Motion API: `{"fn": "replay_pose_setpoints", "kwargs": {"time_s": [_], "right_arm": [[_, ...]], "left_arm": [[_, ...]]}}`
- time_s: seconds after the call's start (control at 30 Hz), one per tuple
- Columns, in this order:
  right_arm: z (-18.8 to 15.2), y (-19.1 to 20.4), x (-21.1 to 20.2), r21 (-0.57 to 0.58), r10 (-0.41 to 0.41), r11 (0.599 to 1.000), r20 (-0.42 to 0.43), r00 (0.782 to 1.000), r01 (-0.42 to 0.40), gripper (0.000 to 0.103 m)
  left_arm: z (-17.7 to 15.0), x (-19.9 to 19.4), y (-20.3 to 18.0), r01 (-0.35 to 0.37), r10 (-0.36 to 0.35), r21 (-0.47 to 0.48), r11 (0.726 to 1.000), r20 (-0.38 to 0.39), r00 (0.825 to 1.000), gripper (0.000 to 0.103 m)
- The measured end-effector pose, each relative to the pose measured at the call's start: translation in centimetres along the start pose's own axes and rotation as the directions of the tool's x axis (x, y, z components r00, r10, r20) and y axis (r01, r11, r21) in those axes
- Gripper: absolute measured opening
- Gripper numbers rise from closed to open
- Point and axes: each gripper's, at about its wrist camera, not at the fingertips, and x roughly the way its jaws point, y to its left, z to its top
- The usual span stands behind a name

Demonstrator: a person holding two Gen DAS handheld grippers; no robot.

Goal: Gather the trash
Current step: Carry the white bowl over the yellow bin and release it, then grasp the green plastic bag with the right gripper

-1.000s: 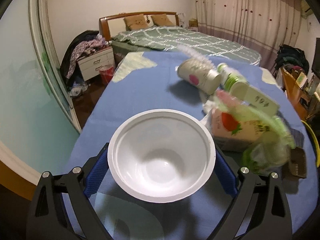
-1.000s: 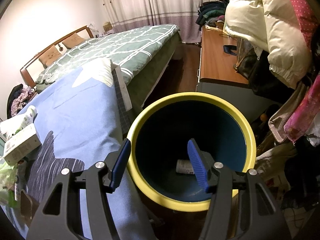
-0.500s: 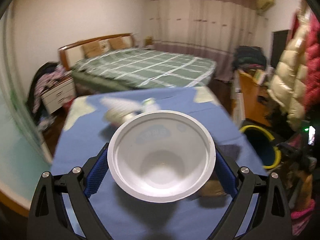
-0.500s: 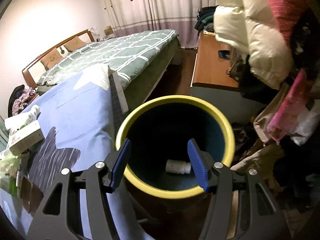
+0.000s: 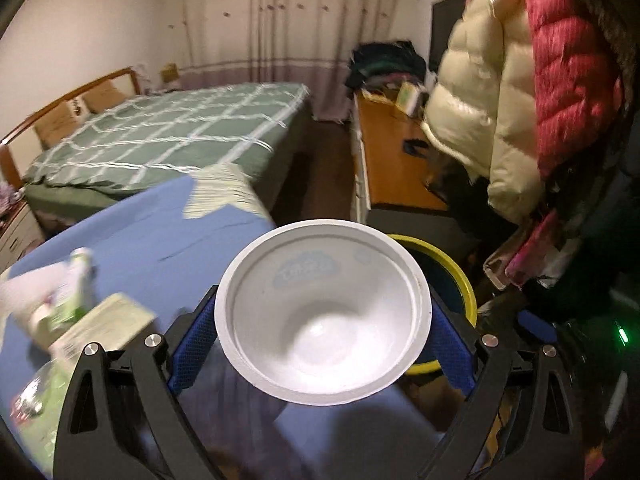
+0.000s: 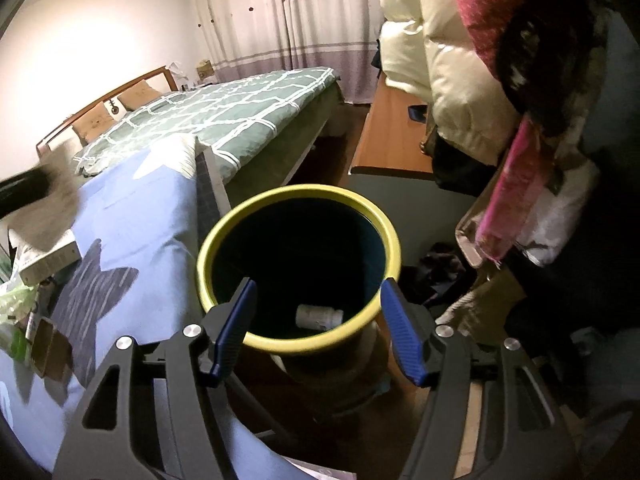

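While the left gripper (image 5: 323, 316) held its jaws clenched on the white bowl (image 5: 323, 308), the yellow-rimmed bin (image 5: 448, 276) lay just beyond, far right; the right gripper (image 6: 316, 328), jaws just widened and empty, hovered over it.

White plastic bowl (image 5: 324, 320) carried toward a yellow-rimmed dark bin (image 6: 298, 268)

The round, empty bowl sits mouth-up between the blue pads of the left claw (image 5: 323, 334), clamped at its rim, with the bin's rim showing just behind it. The bin stands on the floor beside the blue-covered tabletop (image 6: 132, 236); a small white bottle (image 6: 319, 316) lies on its side at the bottom.
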Motion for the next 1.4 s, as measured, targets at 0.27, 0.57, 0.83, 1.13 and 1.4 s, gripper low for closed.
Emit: {"fn": "replay_pose_setpoints", "kwargs": {"time_s": [0.27,0.57,0.83,1.13,1.4], "right_arm": [[-0.8,-1.2,0.6,0.018,0.008,1.000,-0.031,0.999,-0.007,0.062],[-1.0,-1.6,0.8,0.035,0.018,0.999,-0.036,0.999,-0.016,0.063],[-0.6,-0.5,0.2,0.023,0.027,0.999,-0.024,0.999,-0.027,0.063],[0.0,5.1,0.5,-0.085,0.122,0.989,-0.040,0.992,-0.125,0.063],[0.3,14.4,-0.5,-0.228,0.264,0.935,-0.057,0.963,-0.271,0.063]], "left_arm": [[1.6,8.7,-5.2,0.031,-0.027,0.038,0.999,-0.118,0.993,0.093],[1.8,10.5,-6.0,0.021,-0.019,0.021,1.000,-0.124,0.992,0.098],[2.6,4.0,-3.6,0.063,-0.063,-0.009,0.998,-0.053,0.997,0.098],[-2.8,-9.2,6.4,-0.099,0.109,-0.113,0.989,0.082,0.991,0.098],[-10.2,-19.4,17.1,-0.374,0.426,-0.314,0.873,0.118,0.897,0.098]]}}
